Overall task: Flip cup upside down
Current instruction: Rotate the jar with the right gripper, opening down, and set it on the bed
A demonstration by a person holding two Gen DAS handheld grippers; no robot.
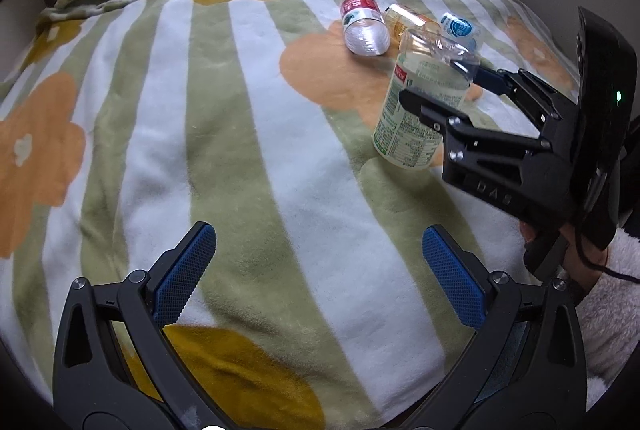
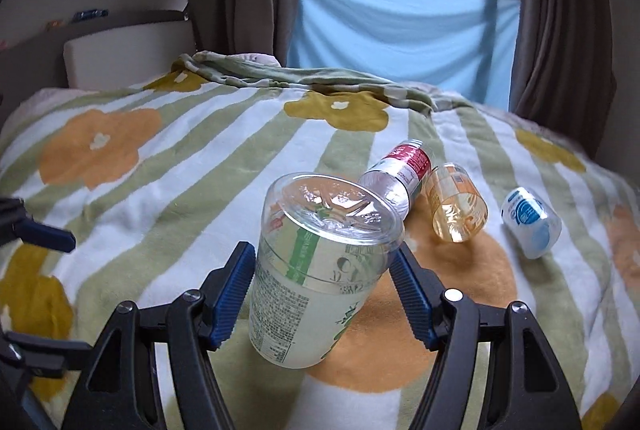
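Observation:
A clear plastic cup with a green and white label [image 2: 312, 270] is held between the blue pads of my right gripper [image 2: 324, 270], tilted, above the blanket. One end of the cup faces the camera; I cannot tell whether it is the base or the mouth. In the left wrist view the same cup [image 1: 420, 110] hangs in my right gripper [image 1: 444, 86] at the right, leaning. My left gripper [image 1: 316, 270] is open and empty, low over the blanket, well short of the cup.
Three other small clear cups lie on their sides on the striped flower blanket [image 2: 160, 190]: a red-labelled one [image 2: 396, 174], an orange one [image 2: 456, 202], a blue-labelled one [image 2: 528, 218]. Curtains and a blue sheet [image 2: 400, 30] hang behind the bed.

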